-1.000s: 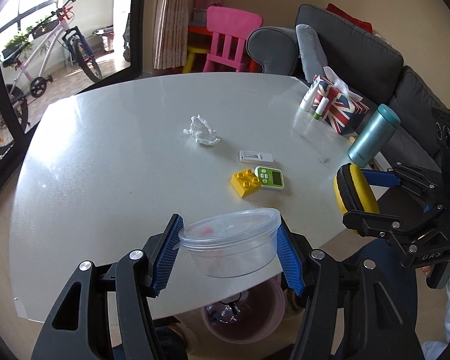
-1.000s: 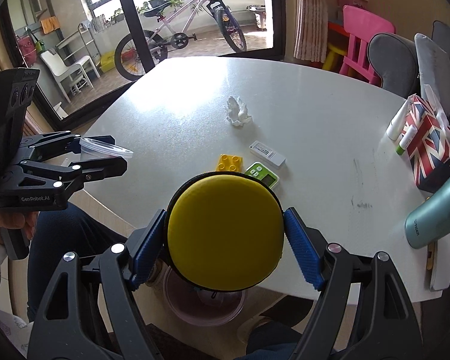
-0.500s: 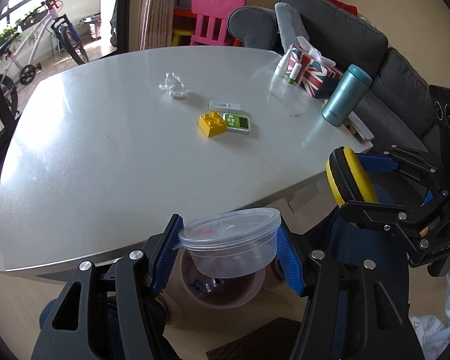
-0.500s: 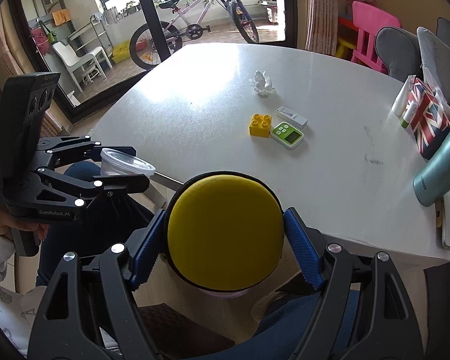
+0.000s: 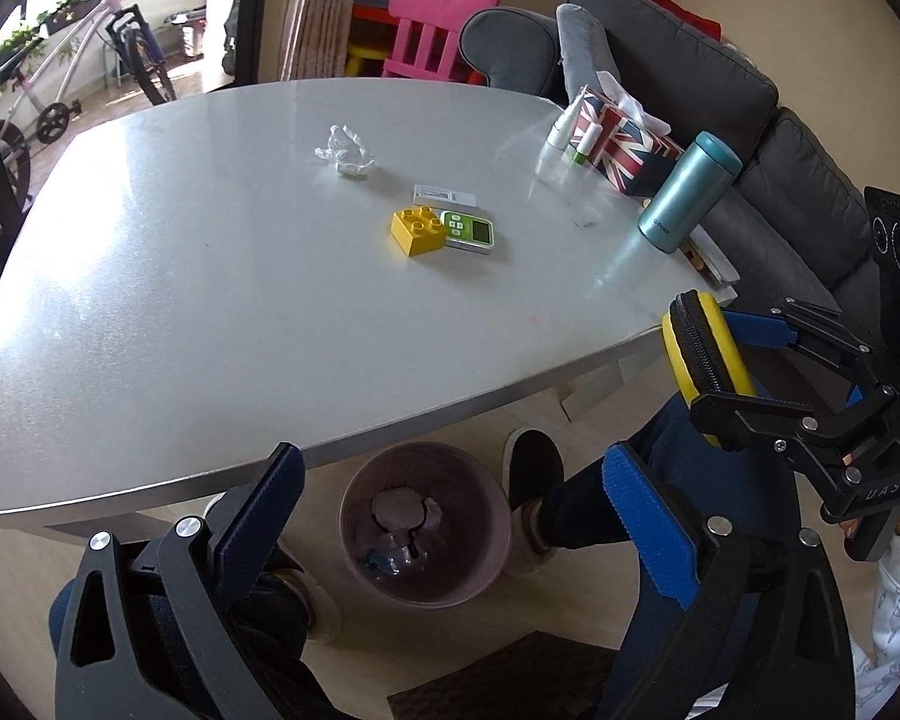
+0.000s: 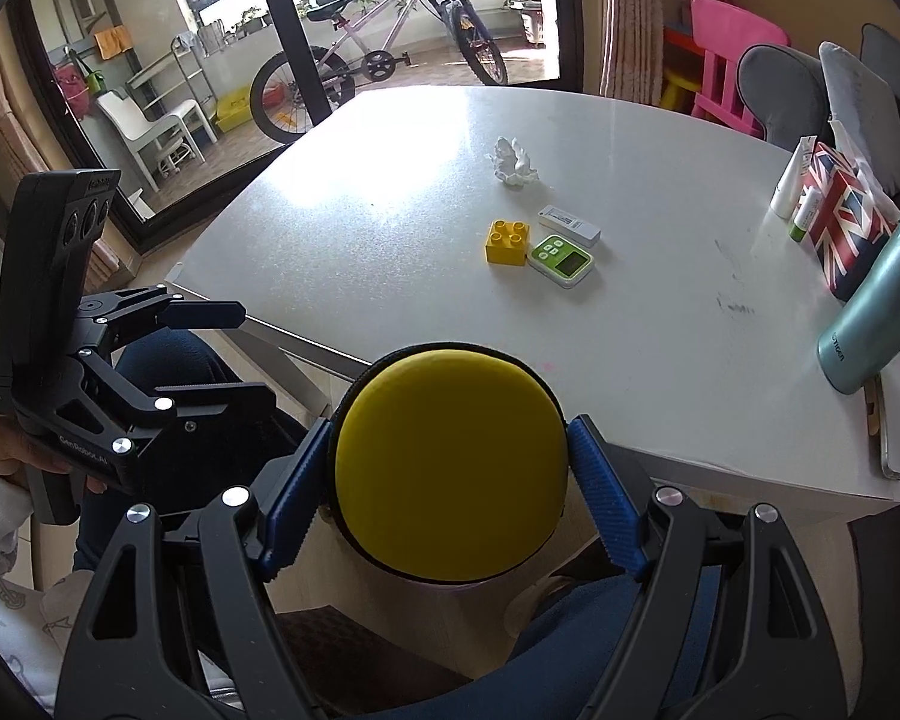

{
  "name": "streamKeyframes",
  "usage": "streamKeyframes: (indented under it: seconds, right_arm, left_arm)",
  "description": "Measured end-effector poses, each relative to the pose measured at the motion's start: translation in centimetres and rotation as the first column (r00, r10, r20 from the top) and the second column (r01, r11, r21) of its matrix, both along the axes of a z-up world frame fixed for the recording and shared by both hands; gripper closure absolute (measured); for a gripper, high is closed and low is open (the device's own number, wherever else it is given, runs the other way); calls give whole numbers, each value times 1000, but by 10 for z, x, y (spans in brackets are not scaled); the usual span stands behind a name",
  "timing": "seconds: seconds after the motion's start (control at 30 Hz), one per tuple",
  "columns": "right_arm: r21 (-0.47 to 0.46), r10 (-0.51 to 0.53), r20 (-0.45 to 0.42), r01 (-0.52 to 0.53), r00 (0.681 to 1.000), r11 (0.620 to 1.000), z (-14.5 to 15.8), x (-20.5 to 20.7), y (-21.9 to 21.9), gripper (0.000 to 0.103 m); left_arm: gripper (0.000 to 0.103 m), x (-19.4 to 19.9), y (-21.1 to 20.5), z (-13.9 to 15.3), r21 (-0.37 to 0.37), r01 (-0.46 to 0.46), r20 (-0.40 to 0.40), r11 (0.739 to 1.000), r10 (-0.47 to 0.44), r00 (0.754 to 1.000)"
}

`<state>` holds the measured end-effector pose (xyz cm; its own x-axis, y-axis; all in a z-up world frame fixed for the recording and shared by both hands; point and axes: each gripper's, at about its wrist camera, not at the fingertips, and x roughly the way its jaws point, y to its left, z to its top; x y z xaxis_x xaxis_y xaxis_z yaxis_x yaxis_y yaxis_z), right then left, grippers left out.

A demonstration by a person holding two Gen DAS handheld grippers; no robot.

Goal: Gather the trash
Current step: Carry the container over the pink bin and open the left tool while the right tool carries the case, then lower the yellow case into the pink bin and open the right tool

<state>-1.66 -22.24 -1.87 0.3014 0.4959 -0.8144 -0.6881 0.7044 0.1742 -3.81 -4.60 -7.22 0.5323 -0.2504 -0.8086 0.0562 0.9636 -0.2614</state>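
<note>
My left gripper (image 5: pixel 450 516) is open and empty, hovering over a pink waste bin (image 5: pixel 423 525) on the floor below the table's near edge. The clear plastic tub lies inside the bin (image 5: pixel 399 558) with other trash. My right gripper (image 6: pixel 450 480) is shut on a round yellow zip case (image 6: pixel 450 468), held off the table's near edge; it also shows in the left wrist view (image 5: pixel 705 354). A crumpled white tissue (image 5: pixel 345 150) (image 6: pixel 513 163) lies on the white table (image 5: pixel 210 300).
On the table sit a yellow toy brick (image 5: pixel 417 230), a green timer (image 5: pixel 468 232), a white test strip (image 5: pixel 444 196), a teal flask (image 5: pixel 687 192), a flag tissue box (image 5: pixel 624 138) and small tubes (image 5: pixel 561 129). A sofa (image 5: pixel 750 120) stands behind. The person's legs and feet (image 5: pixel 531 468) are beside the bin.
My left gripper has opened and the clear tub has dropped into the bin. Both grippers have pulled back from the table. The right gripper still holds the yellow case.
</note>
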Motion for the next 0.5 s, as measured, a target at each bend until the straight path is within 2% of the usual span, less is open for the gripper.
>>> streamKeyframes:
  seconds: [0.5]
  right_arm:
    - [3,27,-23,-27,999,1000,-8,-2,9,25]
  left_arm:
    - [7,-2,24,19,28,-78,49,997,76,996]
